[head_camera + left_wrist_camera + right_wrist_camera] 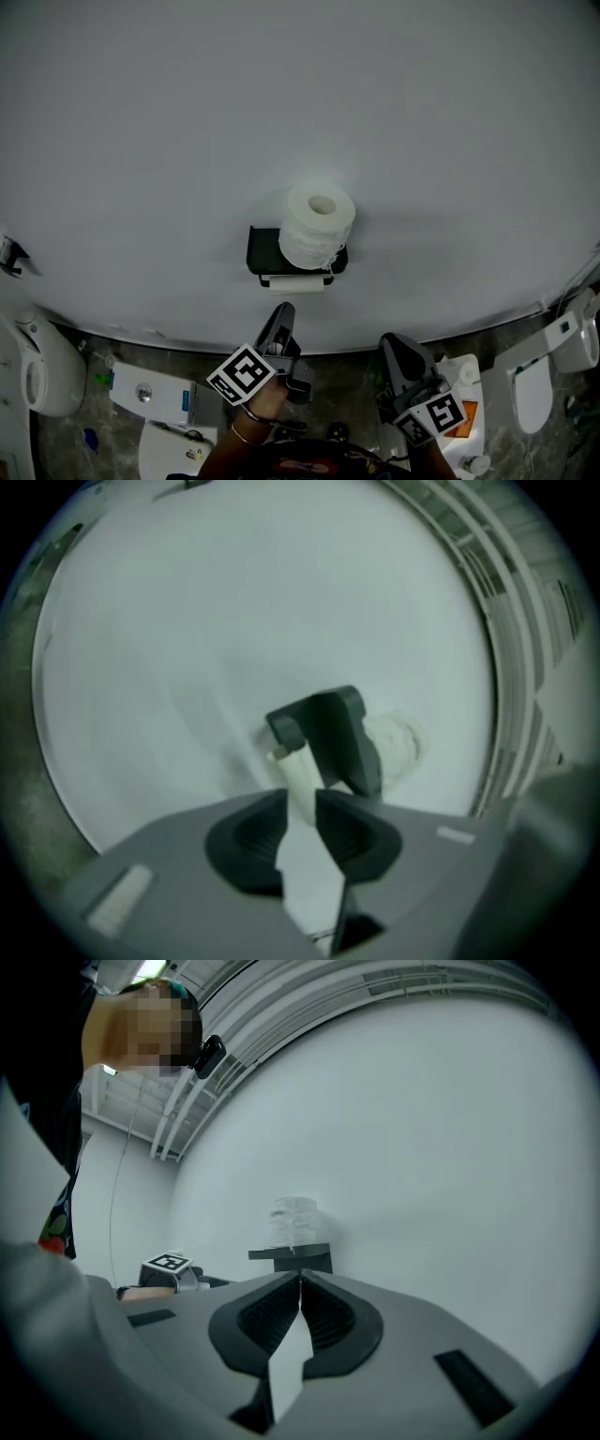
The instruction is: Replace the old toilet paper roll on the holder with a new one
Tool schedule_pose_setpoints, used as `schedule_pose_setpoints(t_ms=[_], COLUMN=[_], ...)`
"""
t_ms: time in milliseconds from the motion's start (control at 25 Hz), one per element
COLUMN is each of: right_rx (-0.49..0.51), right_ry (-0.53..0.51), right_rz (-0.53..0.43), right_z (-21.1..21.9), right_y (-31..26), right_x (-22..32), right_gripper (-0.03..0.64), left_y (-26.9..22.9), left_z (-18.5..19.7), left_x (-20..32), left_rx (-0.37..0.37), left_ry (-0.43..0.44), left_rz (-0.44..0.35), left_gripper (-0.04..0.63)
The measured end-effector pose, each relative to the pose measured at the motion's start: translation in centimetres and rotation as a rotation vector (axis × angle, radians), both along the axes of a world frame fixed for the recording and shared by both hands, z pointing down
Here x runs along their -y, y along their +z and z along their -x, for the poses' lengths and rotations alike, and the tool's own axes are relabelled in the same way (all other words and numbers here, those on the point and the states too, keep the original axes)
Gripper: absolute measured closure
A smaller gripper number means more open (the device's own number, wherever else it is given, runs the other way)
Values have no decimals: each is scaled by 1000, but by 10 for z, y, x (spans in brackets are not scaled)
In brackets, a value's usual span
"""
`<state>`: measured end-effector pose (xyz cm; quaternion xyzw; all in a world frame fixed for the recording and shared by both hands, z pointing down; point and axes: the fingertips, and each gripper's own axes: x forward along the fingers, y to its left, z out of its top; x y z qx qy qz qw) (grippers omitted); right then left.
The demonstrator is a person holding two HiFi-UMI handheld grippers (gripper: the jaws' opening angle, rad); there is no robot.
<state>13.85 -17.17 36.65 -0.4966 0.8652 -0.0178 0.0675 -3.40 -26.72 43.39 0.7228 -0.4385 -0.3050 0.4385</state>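
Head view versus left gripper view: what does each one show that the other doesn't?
Only the head view shows the floor, a toilet, the right gripper and the marker cube on the left gripper. Only the left gripper view shows that gripper's jaws, slightly apart with nothing gripped. Both show the white wall, the black holder and the paper roll on top.

Fat white roll (319, 225) stands on end atop the black wall holder (265, 251), toward its right side; thin pale roll (292, 284) hangs underneath.
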Motion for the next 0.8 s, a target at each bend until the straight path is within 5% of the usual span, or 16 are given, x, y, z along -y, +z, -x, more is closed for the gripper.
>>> schedule_pose_setpoints(t_ms=[200, 400, 800], right_rx=[-21, -47, -38], right_ry=[16, 21, 67], right_rz=[11, 28, 54], right_z=[-14, -16, -29], right_y=[3, 9, 15], right_x=[2, 1, -8], right_gripper=[603, 603, 603], left_y=[-2, -1, -6], left_z=[-15, -17, -27], left_x=[23, 46, 51], left_rx=[-170, -253, -253], left_ry=[22, 12, 43], left_rz=[-14, -36, -73], left_gripper=[396, 379, 405])
